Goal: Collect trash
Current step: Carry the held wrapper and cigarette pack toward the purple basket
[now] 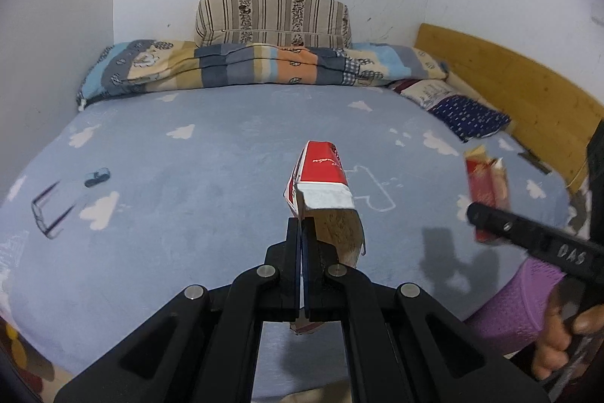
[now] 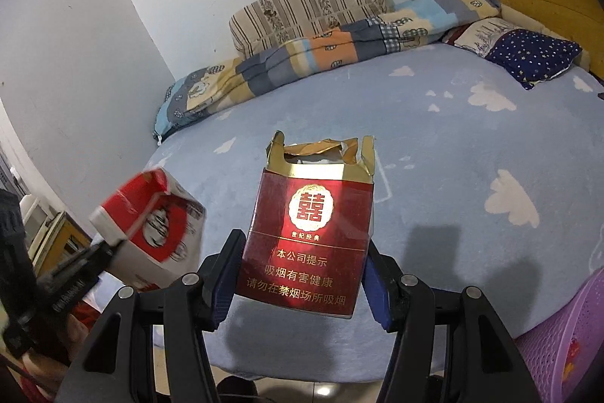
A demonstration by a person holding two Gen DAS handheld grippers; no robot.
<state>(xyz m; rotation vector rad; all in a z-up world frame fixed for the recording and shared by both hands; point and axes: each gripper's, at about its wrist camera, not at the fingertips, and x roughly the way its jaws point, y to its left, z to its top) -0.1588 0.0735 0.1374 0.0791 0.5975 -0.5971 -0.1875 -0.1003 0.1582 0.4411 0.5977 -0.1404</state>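
The bed [image 1: 188,157] is covered with a soft, fleecy pale-blue sheet printed with white clouds. Along the wall lies a folded patchwork quilt [image 1: 245,67] in blue, orange and cream, with a striped, boxy cushion [image 1: 273,19] behind it and a navy star-print pillow [image 2: 536,57] beside the yellow wooden headboard [image 1: 517,89].

The left gripper [image 1: 302,225] is pinched almost completely together, its 2 black fingers clamping one thin cardboard wall of a red-and-white cigarette pack [image 1: 321,184]. That pack is a crumpled, torn-open box with a white flap and bare brown card showing inside; it is held up above the sheet, tilted away from the camera. In the right wrist view it appears blurred at the lower left.

The right gripper [image 2: 302,274] stands about half open, its blue-padded fingers [image 2: 222,286] pressed against both narrow sides of a dark red cigarette pack [image 2: 309,237] — a glossy rectangular box with gold Chinese lettering, a round gold emblem and a ragged gold-foil top torn open. It is held upright over the bed's near edge.

A pair of thin, dark-framed glasses [image 1: 49,210] rests on the sheet at the left, with a small dark object [image 1: 97,176] just beside it. A purple plastic mesh basket [image 2: 566,338] sits at the lower right — perforated walls, curved rim.
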